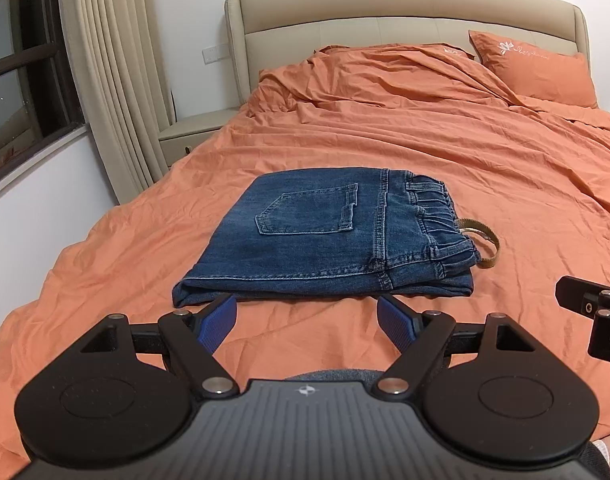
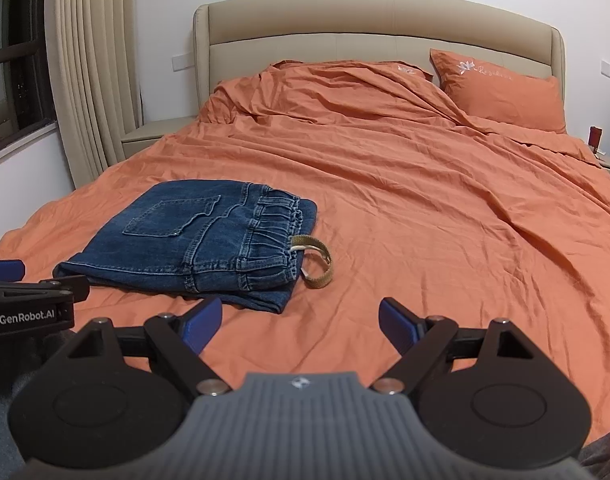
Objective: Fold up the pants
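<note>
Blue denim pants (image 1: 325, 236) lie folded into a compact rectangle on the orange bedspread (image 1: 445, 152), back pocket up, waistband to the right. An olive belt loop (image 1: 487, 244) sticks out at the waistband. My left gripper (image 1: 307, 316) is open and empty, just in front of the pants' near edge. In the right wrist view the pants (image 2: 193, 240) lie to the left, and my right gripper (image 2: 301, 318) is open and empty over bare bedspread (image 2: 445, 220), just off the pants' near right corner. The left gripper's body (image 2: 29, 304) shows at that view's left edge.
A beige headboard (image 1: 405, 8) and an orange pillow (image 1: 533, 68) are at the far end. Rumpled orange bedding (image 2: 325, 88) lies below the headboard. A nightstand (image 1: 193, 132), curtain (image 1: 113, 72) and window (image 1: 21, 80) are on the left.
</note>
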### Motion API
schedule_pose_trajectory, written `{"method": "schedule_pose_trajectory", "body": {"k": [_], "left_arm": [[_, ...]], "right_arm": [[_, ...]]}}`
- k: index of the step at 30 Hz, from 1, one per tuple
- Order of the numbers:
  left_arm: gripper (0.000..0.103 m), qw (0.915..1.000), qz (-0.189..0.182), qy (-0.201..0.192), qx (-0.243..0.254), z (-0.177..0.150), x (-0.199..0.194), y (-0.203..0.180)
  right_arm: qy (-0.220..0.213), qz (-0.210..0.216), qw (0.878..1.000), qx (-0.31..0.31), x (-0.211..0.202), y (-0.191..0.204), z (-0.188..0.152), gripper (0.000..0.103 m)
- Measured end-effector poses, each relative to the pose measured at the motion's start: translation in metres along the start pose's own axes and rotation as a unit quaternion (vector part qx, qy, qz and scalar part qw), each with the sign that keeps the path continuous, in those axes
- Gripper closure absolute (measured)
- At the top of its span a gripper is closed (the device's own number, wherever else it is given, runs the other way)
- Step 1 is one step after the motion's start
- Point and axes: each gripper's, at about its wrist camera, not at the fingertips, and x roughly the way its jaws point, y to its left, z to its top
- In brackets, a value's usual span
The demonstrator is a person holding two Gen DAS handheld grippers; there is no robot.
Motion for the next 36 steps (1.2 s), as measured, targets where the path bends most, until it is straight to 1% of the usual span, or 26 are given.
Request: {"method": "schedule_pose_trajectory", "body": {"k": [36], "left_arm": [[0.01, 1.0, 0.002, -0.001, -0.001, -0.0009, -0.0016, -0.0005]], "right_arm": [[0.002, -0.004, 1.0, -0.002, -0.003, 0.0007, 0.001, 0.021]]}}
